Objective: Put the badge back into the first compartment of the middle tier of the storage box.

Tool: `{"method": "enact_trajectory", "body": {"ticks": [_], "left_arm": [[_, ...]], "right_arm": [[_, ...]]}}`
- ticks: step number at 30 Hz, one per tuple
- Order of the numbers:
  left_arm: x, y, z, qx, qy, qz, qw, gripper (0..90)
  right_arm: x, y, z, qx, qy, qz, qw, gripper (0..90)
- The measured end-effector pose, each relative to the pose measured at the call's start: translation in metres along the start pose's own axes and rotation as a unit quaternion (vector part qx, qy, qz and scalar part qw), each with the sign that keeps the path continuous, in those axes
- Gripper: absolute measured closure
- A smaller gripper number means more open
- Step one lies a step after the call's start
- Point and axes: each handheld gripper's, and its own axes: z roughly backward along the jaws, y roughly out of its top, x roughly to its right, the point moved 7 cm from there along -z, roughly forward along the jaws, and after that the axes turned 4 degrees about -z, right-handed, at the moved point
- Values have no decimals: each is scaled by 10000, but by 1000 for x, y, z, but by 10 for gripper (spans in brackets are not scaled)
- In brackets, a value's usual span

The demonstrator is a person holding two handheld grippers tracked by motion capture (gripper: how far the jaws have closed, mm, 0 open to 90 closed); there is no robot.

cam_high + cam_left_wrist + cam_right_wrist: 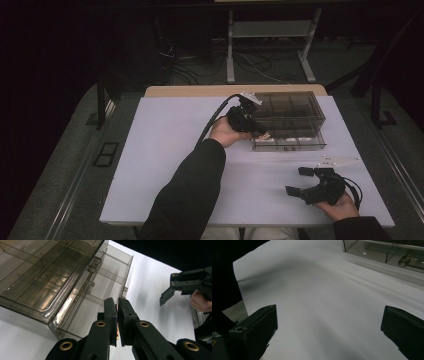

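Left tool [117, 322] pinches a small copper-coloured item over the compartment box [292, 120], likely for sorting; right tool [306, 181] idles agape, nearer the person.

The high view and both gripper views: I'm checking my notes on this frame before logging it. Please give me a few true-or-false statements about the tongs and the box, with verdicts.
1. The left tongs are nearly closed, with something small and copper-coloured between them. True.
2. The right tongs are clamped shut. False: they stand wide open over the bare white table, holding nothing.
3. The left tongs are at the clear box, near its front edge. True.
4. The box is an opaque solid block. False: it is see-through smoky plastic with dividers forming compartments.
5. The right tongs touch the box. False: they are apart from it, nearer the person's side of the table.
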Motion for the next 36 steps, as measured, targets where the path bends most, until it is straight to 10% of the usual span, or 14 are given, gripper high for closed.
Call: {"method": "enact_trajectory", "body": {"ticks": [36], "left_arm": [[-28, -20, -33, 80, 164, 434, 9989, 855]], "right_arm": [[-1, -2, 0, -39, 2, 22, 10000, 3]]}}
